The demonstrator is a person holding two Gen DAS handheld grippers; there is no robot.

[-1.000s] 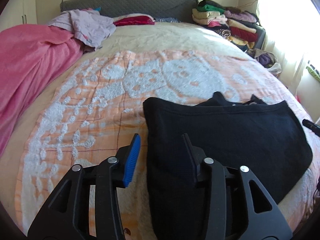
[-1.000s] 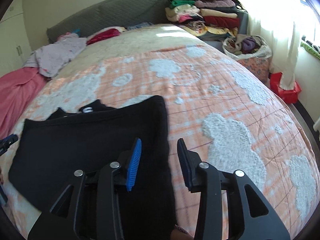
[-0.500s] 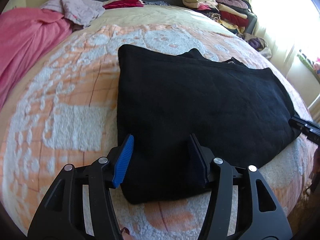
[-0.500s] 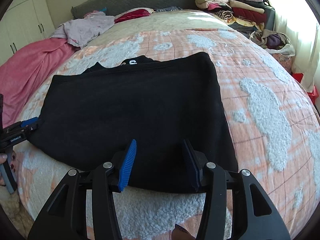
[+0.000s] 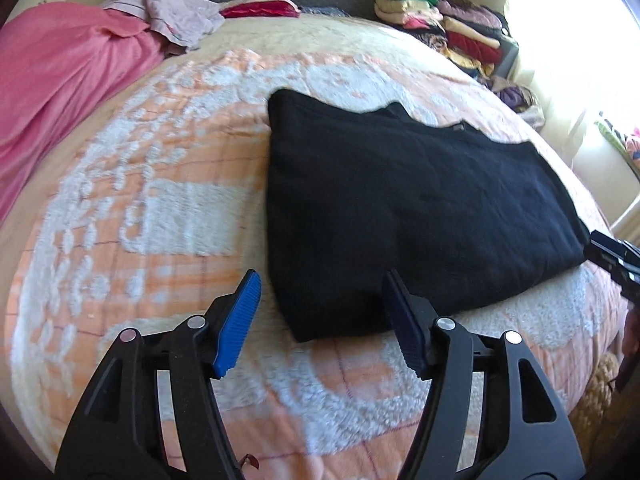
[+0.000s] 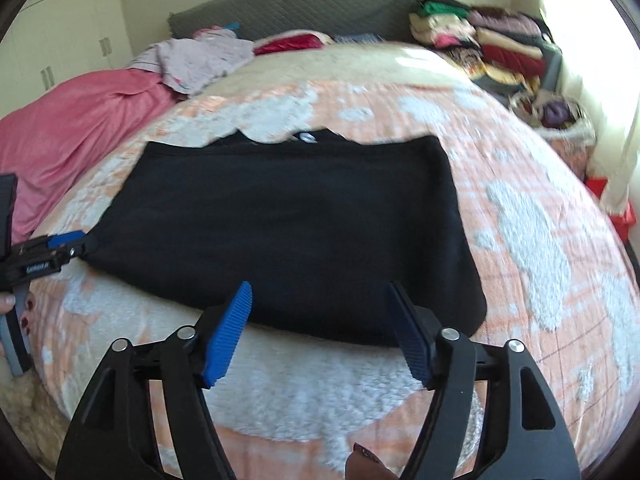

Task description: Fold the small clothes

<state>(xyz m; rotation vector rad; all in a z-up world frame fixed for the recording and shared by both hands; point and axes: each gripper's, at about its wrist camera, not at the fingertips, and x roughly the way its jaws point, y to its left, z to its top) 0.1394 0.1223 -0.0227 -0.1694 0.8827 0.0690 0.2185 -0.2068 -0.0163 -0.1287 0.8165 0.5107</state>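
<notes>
A black garment (image 5: pixel 408 208) lies folded flat on the orange and white bedspread (image 5: pixel 160 208); it also shows in the right wrist view (image 6: pixel 296 228). My left gripper (image 5: pixel 322 322) is open and empty, just short of the garment's near left corner. My right gripper (image 6: pixel 320 328) is open and empty, just short of the garment's near edge toward its right corner. Each gripper shows at the edge of the other's view: the right one (image 5: pixel 612 252) by the garment's right corner, the left one (image 6: pixel 44 256) by its left corner.
A pink blanket (image 5: pixel 60 80) lies along the bed's left side. Lilac clothes (image 5: pixel 176 16) and a red item (image 5: pixel 260 8) lie by the grey headboard (image 6: pixel 296 8). Stacks of folded clothes (image 5: pixel 452 28) and a laundry basket (image 6: pixel 556 116) stand at the right.
Both grippers have pulled back toward the bed's near edge. The jaws that stood over the black garment now stand just off its near edge, open and empty. The garment stays flat.
</notes>
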